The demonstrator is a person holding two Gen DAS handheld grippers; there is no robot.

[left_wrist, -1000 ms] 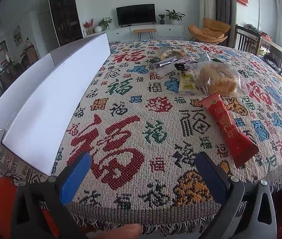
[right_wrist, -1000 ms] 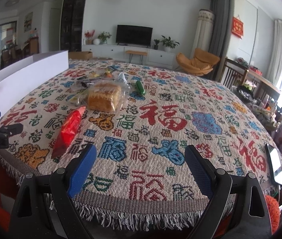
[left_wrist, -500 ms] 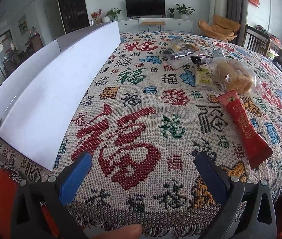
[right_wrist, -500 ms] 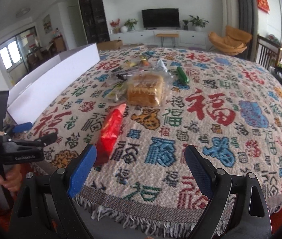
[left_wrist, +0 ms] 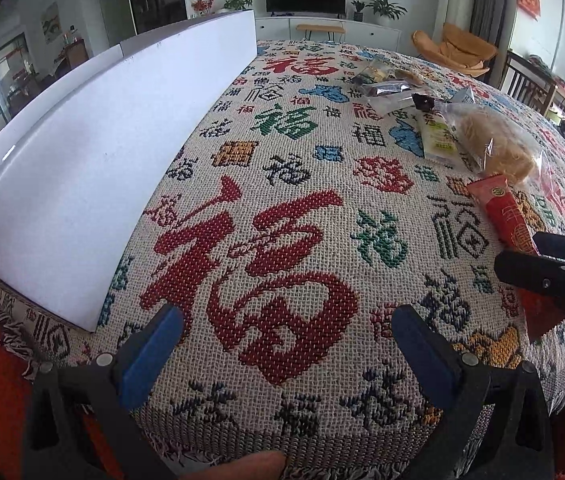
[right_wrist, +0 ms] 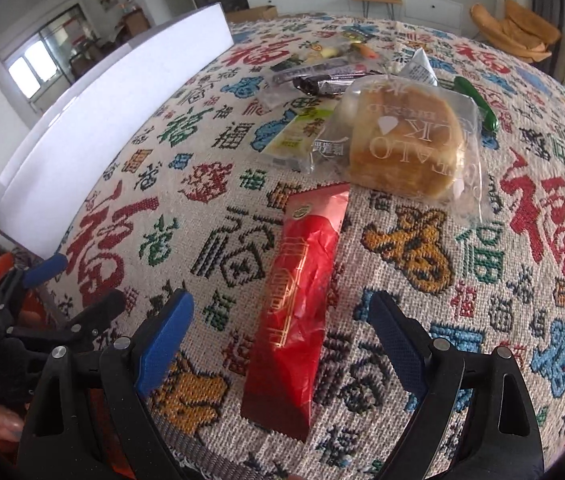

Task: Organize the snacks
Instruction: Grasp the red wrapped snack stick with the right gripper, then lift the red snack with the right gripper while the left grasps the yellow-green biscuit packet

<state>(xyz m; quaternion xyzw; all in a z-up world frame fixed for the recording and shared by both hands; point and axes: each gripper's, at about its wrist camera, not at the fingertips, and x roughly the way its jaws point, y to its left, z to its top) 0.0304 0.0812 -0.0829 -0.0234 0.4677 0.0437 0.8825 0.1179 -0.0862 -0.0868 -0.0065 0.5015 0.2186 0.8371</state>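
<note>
1. Nothing looks sorted yet: the snacks lie loose on the table (right_wrist: 530,288), and the white box (left_wrist: 94,168) at ten o'clock shows no contents from here.
2. The right hand-held gripper (right_wrist: 280,344) hangs wide open, straddling the red packet (right_wrist: 302,292), not yet touching.
3. The left hand-held gripper (left_wrist: 282,352) is also wide and empty, over bare cloth.
4. Beyond, at one o'clock, wait the bagged bread (right_wrist: 406,136) and smaller packets. All remain to be moved.
</note>
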